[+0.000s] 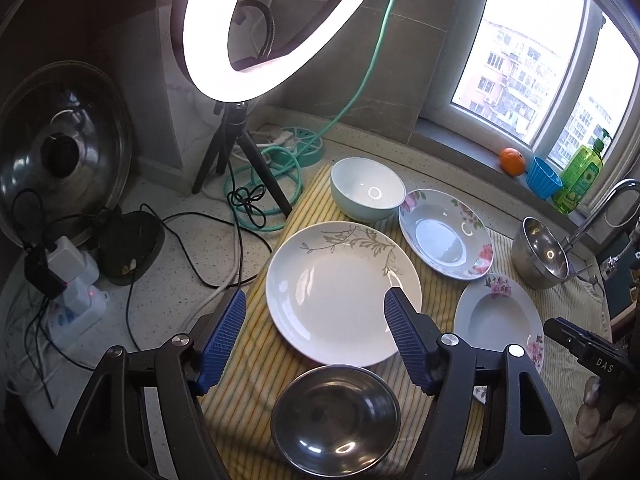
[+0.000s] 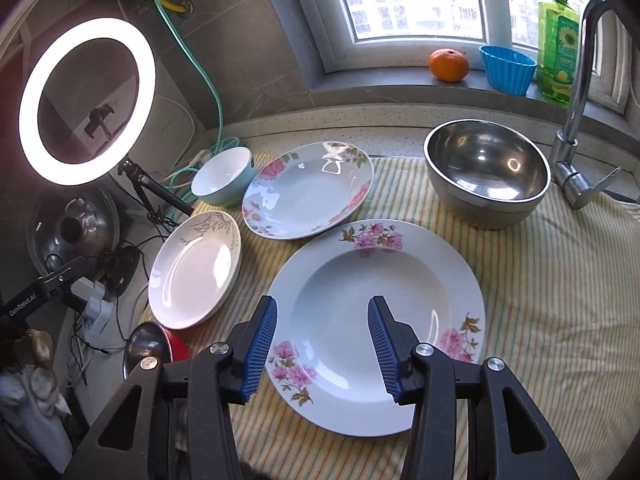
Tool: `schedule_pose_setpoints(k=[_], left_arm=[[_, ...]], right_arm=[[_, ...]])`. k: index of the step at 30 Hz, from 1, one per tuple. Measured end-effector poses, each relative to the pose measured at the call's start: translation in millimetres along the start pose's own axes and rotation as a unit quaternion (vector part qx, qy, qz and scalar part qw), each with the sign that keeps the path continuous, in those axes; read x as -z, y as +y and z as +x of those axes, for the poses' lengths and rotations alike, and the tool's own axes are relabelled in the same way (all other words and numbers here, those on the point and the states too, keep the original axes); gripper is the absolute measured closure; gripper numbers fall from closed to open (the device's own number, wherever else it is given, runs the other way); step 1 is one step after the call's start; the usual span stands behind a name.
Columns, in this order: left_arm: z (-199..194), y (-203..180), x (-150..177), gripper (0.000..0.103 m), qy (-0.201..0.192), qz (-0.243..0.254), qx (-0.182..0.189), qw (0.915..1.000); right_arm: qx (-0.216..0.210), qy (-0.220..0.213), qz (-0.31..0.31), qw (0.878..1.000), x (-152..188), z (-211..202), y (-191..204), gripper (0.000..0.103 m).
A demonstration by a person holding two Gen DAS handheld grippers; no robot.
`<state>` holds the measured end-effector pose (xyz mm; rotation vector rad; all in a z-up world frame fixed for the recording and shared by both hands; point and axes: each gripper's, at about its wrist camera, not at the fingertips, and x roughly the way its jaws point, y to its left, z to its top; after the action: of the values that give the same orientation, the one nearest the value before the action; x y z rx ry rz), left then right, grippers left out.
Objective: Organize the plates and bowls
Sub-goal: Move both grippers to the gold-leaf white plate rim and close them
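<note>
Two tongs [image 1: 314, 314] [image 2: 322, 320] hover apart above separate plates [image 1: 344, 292] [image 2: 376, 320].

Left gripper [image 1: 314, 300] tilted downward, jaws apart, nothing between the pads, right gripper [image 2: 322, 314] likewise tilted down, jaws narrower, empty too
</note>
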<state>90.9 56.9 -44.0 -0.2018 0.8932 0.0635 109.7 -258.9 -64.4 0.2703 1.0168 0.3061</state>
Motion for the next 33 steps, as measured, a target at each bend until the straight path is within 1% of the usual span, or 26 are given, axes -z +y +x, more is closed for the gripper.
schedule_pose_setpoints(k=[3,7,11,12,13,15,17,19,21,24,28,33], left_arm=[[14,13,-1,0.044,0.021,-0.023,0.011,0.9995],[31,30,1,0.045,0.050,-0.054,0.026,0.9969],[44,43,0,0.046,0.068,-0.075,0.033,0.9943],[48,46,0,0.049,0.073,-0.081,0.038,0.9933],[52,49,-1,0.054,0.077,-0.085,0.041,0.9926],[59,53,-3,0.058,0.080,-0.086,0.043,0.9921],[68,56,-5,0.059,0.086,-0.088,0.045,0.9914],[78,59,-5,0.061,0.097,-0.093,0.055,0.9894],[86,61,-5,0.061,0.106,-0.093,0.060,0.9882],[94,63,-4,0.062,0.112,-0.091,0.063,0.9875],[103,65,-5,0.062,0.121,-0.097,0.073,0.9851],[111,66,-5,0.062,0.124,-0.094,0.069,0.9854]], right_arm=[[-0.020,0.018,-0.011,1.000,-8,18,12,0.064],[-0.032,0.036,-0.034,0.998,-16,42,29,0.070],[-0.053,0.064,-0.025,0.996,-22,66,42,0.078],[-0.053,0.066,-0.027,0.996,-23,70,45,0.079],[-0.053,0.067,-0.030,0.996,-24,74,49,0.080],[-0.053,0.067,-0.039,0.996,-28,82,57,0.081],[-0.052,0.071,-0.042,0.995,-30,92,64,0.084],[-0.052,0.079,-0.038,0.995,-31,103,66,0.084],[-0.049,0.084,-0.034,0.995,-32,112,68,0.085],[-0.041,0.089,-0.038,0.994,-33,122,72,0.086],[-0.040,0.102,-0.040,0.993,-34,134,74,0.087],[-0.038,0.110,-0.039,0.992,-38,146,76,0.088]])
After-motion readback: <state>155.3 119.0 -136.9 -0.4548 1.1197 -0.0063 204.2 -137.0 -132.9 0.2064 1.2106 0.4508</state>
